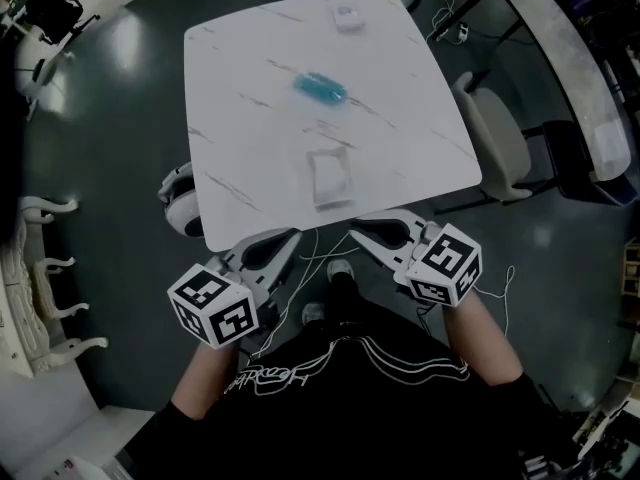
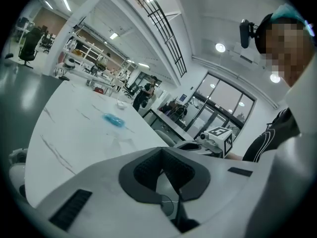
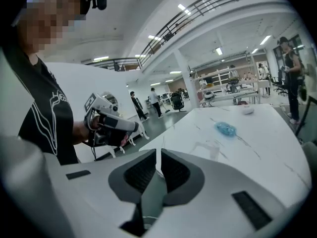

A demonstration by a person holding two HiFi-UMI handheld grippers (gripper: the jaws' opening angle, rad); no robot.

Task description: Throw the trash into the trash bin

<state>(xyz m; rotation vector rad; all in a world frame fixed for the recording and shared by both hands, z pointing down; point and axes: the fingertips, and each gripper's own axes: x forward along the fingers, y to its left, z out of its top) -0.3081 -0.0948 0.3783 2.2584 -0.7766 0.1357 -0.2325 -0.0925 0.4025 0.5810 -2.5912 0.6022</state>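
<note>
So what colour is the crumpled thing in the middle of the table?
The crumpled thing is bright blue, clearest in the head view.

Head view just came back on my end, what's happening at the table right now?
A person stands at the near edge of the white table, a gripper in each hand. The left gripper and right gripper are both shut and empty, hovering by that edge. On the table lie a blue crumpled piece, a flat clear wrapper nearer the person, and a small white item at the far edge, all untouched.
</note>
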